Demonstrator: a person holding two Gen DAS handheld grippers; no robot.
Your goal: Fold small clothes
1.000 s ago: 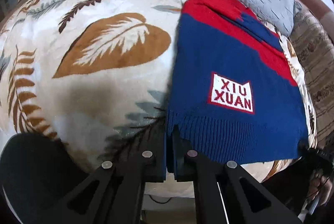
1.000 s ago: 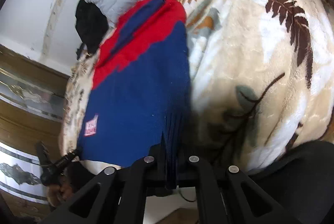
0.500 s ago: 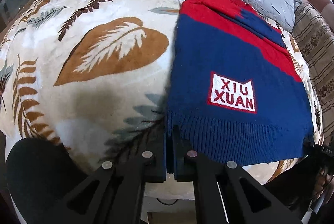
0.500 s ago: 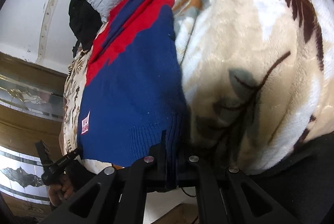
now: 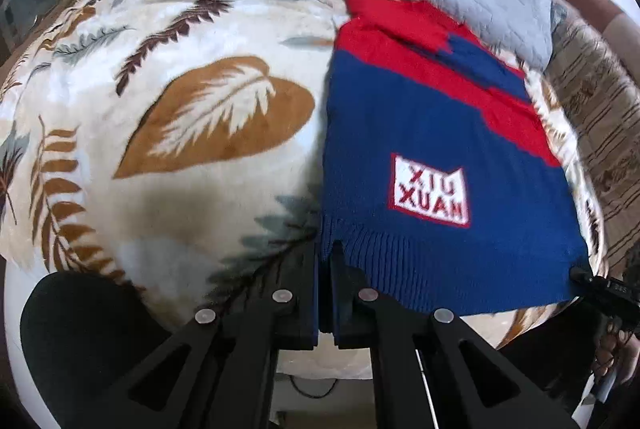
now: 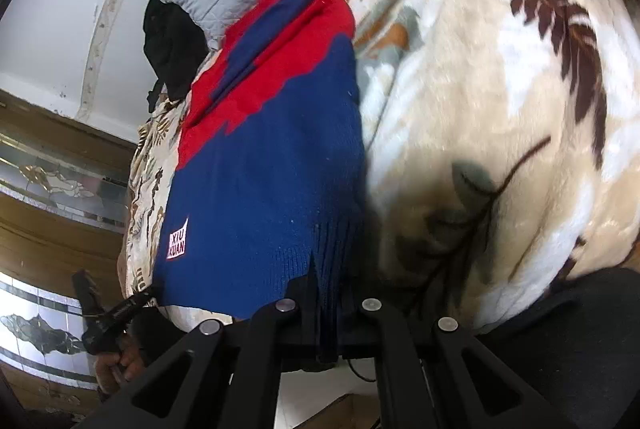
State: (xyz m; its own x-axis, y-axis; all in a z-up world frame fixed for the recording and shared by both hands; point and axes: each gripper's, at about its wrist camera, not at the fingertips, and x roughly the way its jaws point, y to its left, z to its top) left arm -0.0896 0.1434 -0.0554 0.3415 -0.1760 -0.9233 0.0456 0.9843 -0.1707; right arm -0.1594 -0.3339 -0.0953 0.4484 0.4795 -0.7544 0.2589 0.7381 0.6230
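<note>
The sweater (image 5: 432,157), a soft, limp knit that drapes and stretches, lies right of centre on the bed (image 5: 168,189). Each hand-held gripper, left (image 5: 325,269) and right (image 6: 329,293), pinches a ribbed hem corner, the firmest hold. Its patch (image 5: 430,191) reads "XIU XUAN".

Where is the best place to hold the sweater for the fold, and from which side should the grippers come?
By the ribbed hem, at its two near corners, coming in from the bed's near edge. The sweater lies flat with the hem toward you. The left gripper is already shut on one corner and the right gripper on the other, so the hem could likely lift evenly toward the red collar.
</note>
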